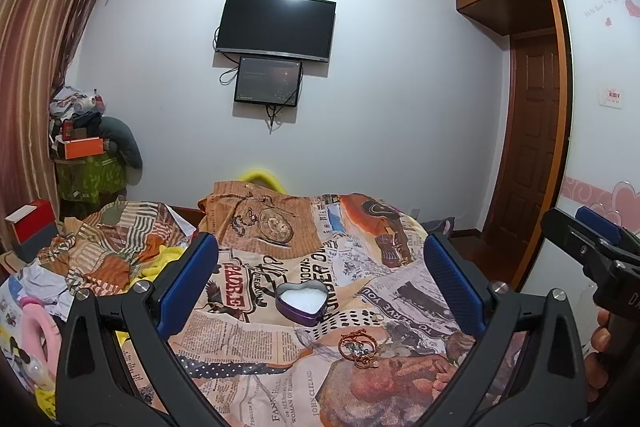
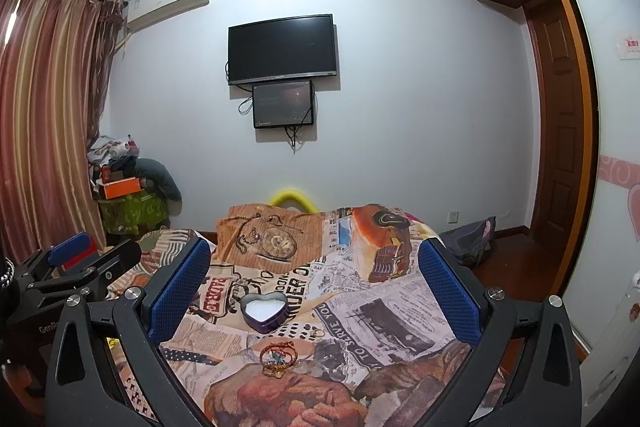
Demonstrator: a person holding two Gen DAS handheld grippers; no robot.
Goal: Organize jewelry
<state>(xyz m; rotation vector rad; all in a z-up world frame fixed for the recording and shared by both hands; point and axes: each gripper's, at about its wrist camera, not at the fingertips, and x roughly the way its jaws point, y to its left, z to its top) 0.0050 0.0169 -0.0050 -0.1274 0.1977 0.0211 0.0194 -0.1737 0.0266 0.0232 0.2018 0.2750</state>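
**Both grippers poised over the bed, nothing picked up**

The bed (image 1: 280,379), spread with a newspaper-print cover, carries everything. Above its near end hover the left hand-held gripper (image 1: 320,283) and the right hand-held gripper (image 2: 314,287), each with jaws spread wide and empty, probably lined up for a first reach. Between them sits the heart-shaped tin (image 2: 265,310), lid off and white-lined, likely the place for the pieces. Just in front lies the tangled bracelet cluster (image 2: 277,357), with small rings (image 2: 314,333) beside the tin, all outside it.
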